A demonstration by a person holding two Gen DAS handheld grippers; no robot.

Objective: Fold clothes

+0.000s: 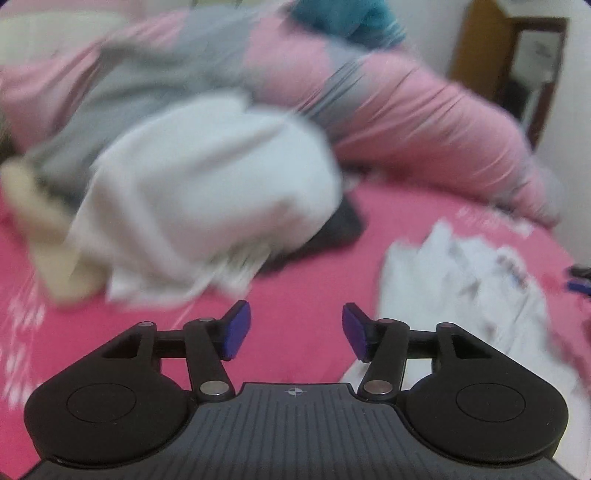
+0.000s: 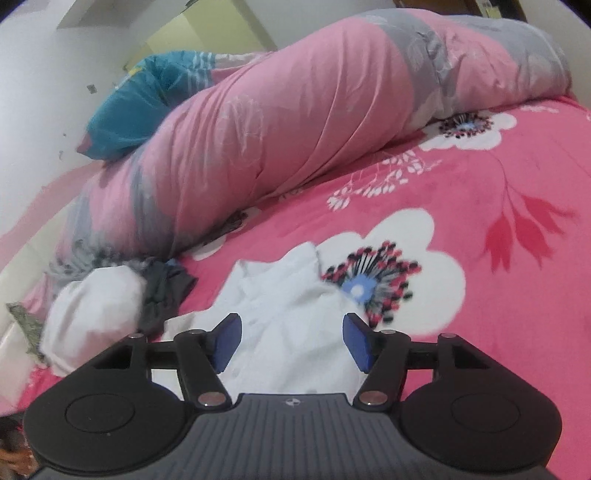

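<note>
The white shirt is lying crumpled on the pink floral bedspread in the left wrist view, off to the right of the left gripper. That gripper is hanging over bare bedspread with its blue-padded fingers spread wide, holding nothing and touching nothing. Beyond the shirt and to its left, a pile of white cloth is sitting on the bedspread, blurred, with a dark garment poking out from under its near right side and a beige piece at its far left. Behind the pile, a long pink and grey rolled duvet is stretching across the bed, with a teal cushion showing above it.

In the right wrist view, the white shirt is spreading out on the bedspread directly under and ahead of the right gripper. Its blue-padded fingers are standing wide apart, framing the cloth on either side; whether the pads are touching the fabric cannot be told, and nothing is pinched between them. Left of the shirt, the dark garment is lying bunched, and the white pile is sitting just beyond that. The rolled duvet is lying behind the shirt, with the teal cushion at the duvet's far left, against the wall.
</note>
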